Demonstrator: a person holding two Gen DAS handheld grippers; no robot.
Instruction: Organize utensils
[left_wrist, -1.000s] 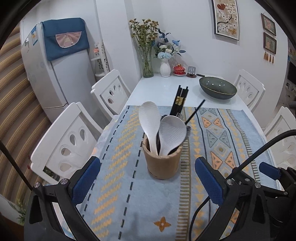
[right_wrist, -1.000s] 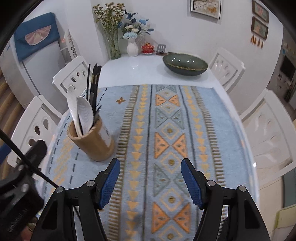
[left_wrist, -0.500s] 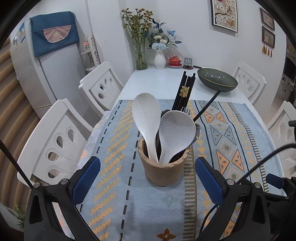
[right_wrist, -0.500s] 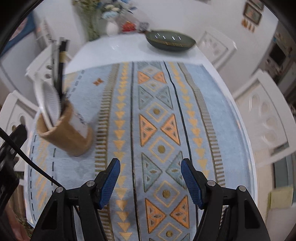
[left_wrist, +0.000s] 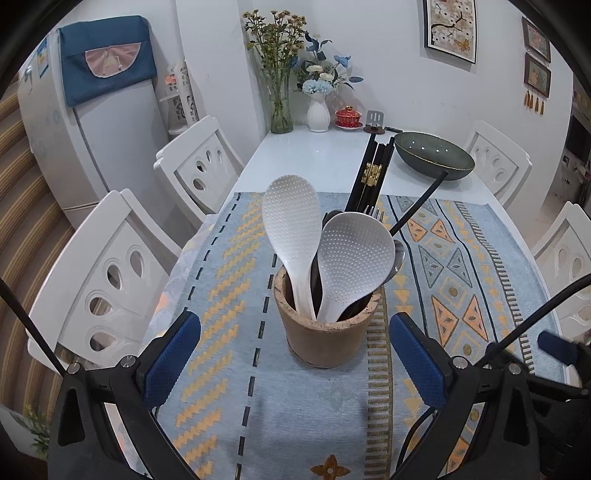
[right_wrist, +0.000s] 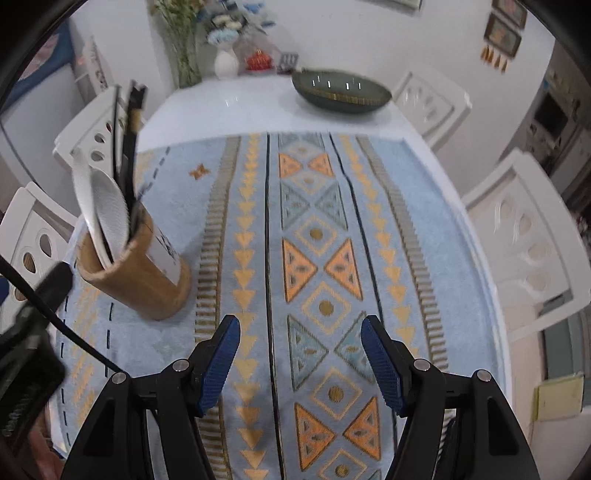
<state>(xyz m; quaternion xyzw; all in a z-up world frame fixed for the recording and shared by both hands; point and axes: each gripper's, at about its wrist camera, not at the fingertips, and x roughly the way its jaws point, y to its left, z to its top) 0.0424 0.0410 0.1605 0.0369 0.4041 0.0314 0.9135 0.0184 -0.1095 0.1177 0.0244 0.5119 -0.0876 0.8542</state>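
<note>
A round tan clay utensil holder (left_wrist: 327, 325) stands upright on the pale blue patterned cloth (left_wrist: 236, 369) of the white desk (left_wrist: 314, 158). Inside it stand two white dotted plastic rice paddles (left_wrist: 295, 236) and black chopsticks (left_wrist: 371, 173). The left tool (left_wrist: 295, 363) is wide, one pad each side of the holder, not touching. The right tool (right_wrist: 300, 362) is wide and empty, right of the holder.
</note>
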